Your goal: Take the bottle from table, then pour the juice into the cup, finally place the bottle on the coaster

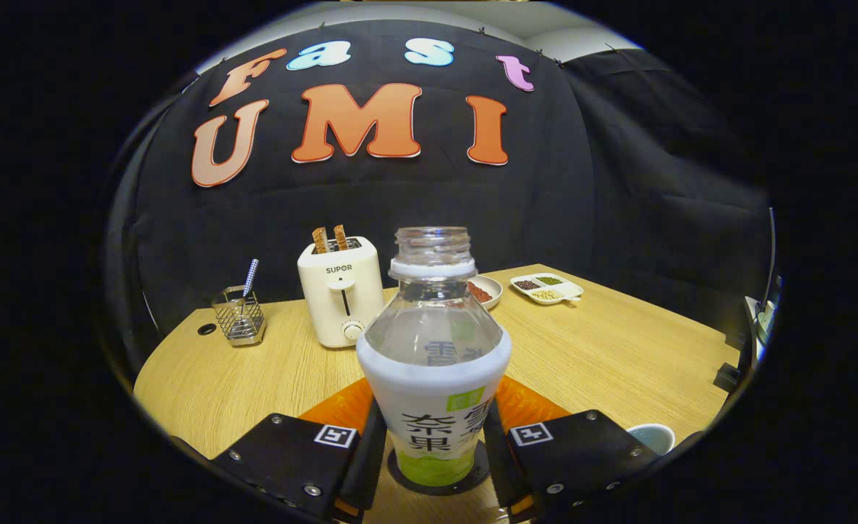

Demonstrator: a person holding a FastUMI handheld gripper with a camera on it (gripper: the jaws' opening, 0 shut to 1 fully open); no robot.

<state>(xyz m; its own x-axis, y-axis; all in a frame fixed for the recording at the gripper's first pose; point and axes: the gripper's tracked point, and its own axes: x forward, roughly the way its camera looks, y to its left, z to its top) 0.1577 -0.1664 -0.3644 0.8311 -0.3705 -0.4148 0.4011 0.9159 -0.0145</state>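
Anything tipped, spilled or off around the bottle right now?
Nothing stands out. The bottle stands upright and uncapped on the dark coaster, between the fingers of the gripper. No spill shows on the table; the cup sits upright beside the fingers.

- bottle (433, 364): clear plastic, cap off, white label with a green band at the foot; stands upright on the coaster, between the fingers of the gripper (434, 444), which close against its sides
- coaster (437, 480): dark round disc; flat on the wooden table beneath the bottle
- cup (653, 437): pale, rim up; just beside the right-hand finger
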